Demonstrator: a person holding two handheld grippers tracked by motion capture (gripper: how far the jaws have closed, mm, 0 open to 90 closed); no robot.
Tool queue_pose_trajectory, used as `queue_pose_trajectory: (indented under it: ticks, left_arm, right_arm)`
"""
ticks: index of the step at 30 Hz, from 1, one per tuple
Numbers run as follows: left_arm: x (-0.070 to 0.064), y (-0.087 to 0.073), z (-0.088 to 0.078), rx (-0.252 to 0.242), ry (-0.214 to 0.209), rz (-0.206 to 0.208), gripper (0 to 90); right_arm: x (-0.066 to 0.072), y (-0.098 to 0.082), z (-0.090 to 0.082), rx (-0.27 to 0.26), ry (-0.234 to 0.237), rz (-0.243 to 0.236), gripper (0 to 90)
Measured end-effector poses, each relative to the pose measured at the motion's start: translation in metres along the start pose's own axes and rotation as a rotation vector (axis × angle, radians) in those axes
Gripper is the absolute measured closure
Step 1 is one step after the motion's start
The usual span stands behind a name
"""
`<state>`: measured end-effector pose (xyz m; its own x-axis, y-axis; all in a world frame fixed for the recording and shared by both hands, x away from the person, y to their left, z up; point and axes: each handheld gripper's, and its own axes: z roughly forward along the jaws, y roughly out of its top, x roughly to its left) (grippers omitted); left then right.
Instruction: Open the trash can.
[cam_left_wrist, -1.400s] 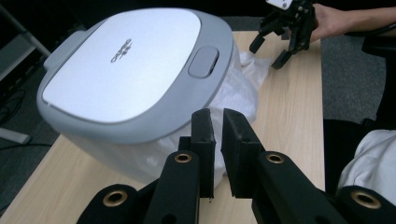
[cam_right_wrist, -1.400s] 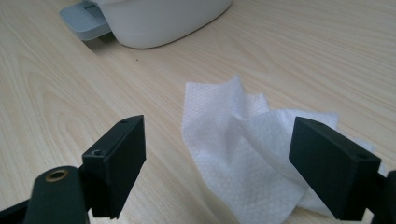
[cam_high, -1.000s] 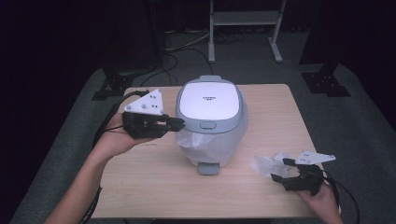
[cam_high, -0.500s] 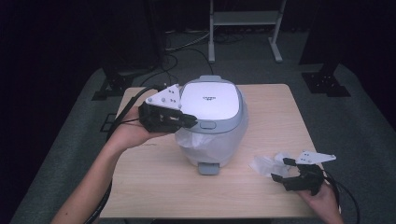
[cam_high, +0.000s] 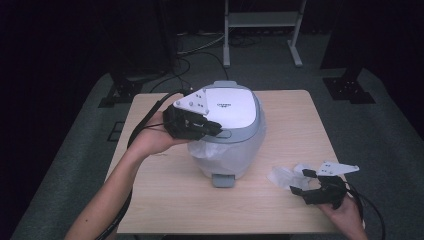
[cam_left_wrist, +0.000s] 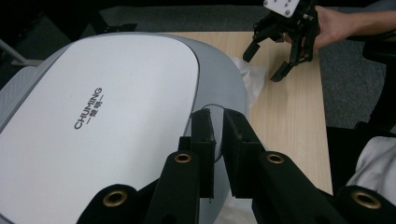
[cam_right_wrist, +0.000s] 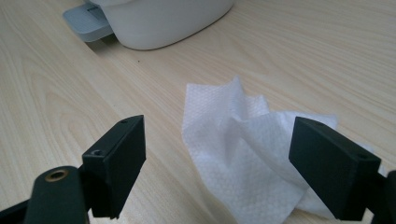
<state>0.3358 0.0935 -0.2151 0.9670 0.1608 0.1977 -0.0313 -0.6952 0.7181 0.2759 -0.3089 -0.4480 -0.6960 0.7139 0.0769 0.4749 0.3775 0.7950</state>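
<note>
Rice cooker (cam_high: 227, 131) is sitting mid-worktop (cam_high: 290, 125); left tongs (cam_left_wrist: 218, 135) are resting nearly together on its lid rim, probably seeking the latch, so press squarely, while right tongs (cam_right_wrist: 215, 168) are hovering apart over tissue (cam_right_wrist: 243, 140)

I logged the rice cooker (cam_high: 230, 130) near the middle of the table (cam_high: 165, 200), toward its far edge. My left gripper (cam_high: 212, 129) hung over the cooker's left side, above the lid (cam_left_wrist: 102, 116). A crumpled tissue (cam_high: 282, 176) lay near the table's near right corner, with my right gripper (cam_high: 304, 182) just beside it, nearer the near edge.
</note>
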Motion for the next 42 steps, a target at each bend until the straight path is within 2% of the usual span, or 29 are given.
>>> queue_pose_trajectory:
  ticks: [12,22,26,42]
  left_arm:
    - [0.003,0.009,0.015,0.023,-0.013,0.005,82.6]
    - [0.005,0.007,0.02,0.045,-0.016,0.006,82.6]
    - [0.006,0.005,0.02,0.032,-0.018,-0.011,82.0]
    - [0.006,0.0,0.02,0.01,-0.019,-0.016,83.3]
  right_arm:
    - [0.0,0.0,0.001,-0.002,0.005,0.003,17.6]
    - [0.0,0.001,0.002,0.0,0.009,0.002,17.6]
    - [0.0,0.001,0.003,0.001,0.01,0.001,17.6]
    - [0.001,0.0,0.003,0.001,0.011,0.006,17.6]
